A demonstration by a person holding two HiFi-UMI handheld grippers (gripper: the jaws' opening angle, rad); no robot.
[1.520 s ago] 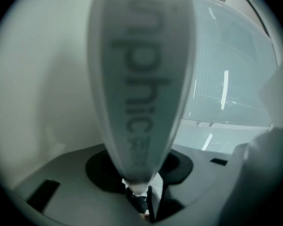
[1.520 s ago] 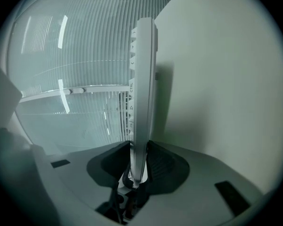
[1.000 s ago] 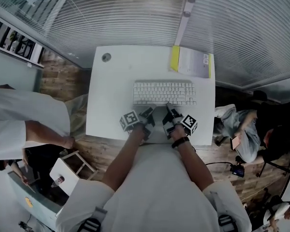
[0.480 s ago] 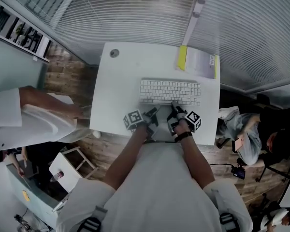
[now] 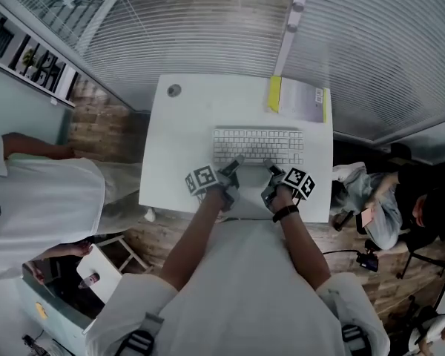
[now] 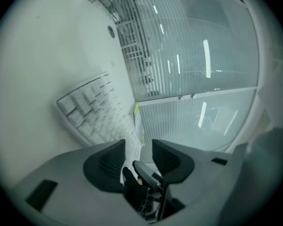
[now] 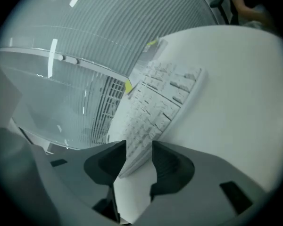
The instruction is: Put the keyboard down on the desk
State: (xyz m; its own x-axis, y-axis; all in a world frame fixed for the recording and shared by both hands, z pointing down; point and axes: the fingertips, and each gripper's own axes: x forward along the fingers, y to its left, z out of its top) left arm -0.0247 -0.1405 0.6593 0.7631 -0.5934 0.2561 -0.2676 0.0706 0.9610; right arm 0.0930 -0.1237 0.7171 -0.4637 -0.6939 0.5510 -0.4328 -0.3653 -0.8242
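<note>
The white keyboard (image 5: 258, 147) lies flat on the white desk (image 5: 178, 154), a little right of the middle. Both grippers are at its near long edge. My left gripper (image 5: 234, 166) has that edge (image 6: 92, 112) running in between its jaws, close to one pad, with a gap beside the other. My right gripper (image 5: 271, 170) has the keyboard (image 7: 162, 102) reaching in between its jaws too. Its jaws are opening, and bare desk shows between the keyboard's edge and one pad.
A yellow-edged booklet (image 5: 297, 99) lies at the desk's back right corner, and a round cable hole (image 5: 174, 90) at the back left. Glass walls with blinds stand behind. A person in white (image 5: 37, 191) is left of the desk, another sits at the right (image 5: 371, 199).
The right gripper's cube has shifted slightly to the right along the keyboard's near edge. The keyboard stays flat on the desk. The person at the left has moved.
</note>
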